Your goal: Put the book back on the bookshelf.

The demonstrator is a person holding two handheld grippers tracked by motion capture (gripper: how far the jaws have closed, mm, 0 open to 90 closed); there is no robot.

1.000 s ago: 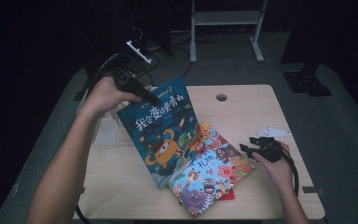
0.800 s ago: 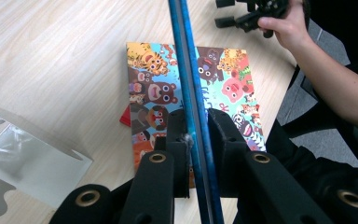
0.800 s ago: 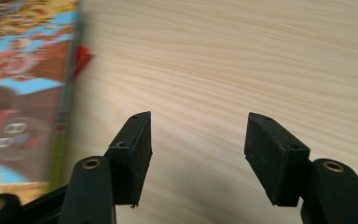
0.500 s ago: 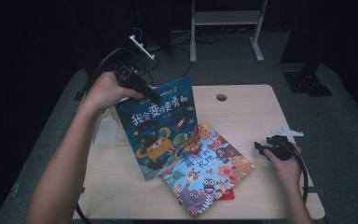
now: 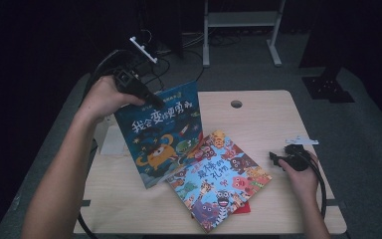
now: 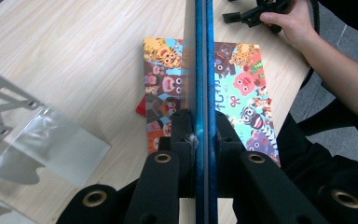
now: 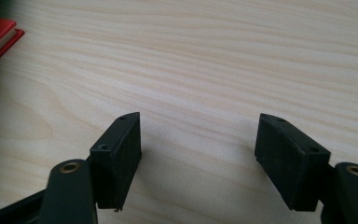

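At the upper left of the high view, the left gripper was clenched on the top edge of a blue book, holding it tilted above the counter. Its lower edge overlapped a colourful book lying flat at centre. The right gripper rested released at the right, well apart from both

Light wood-grain table with round cable hole; grey carpet floor; white metal frame legs behind; surroundings dark.
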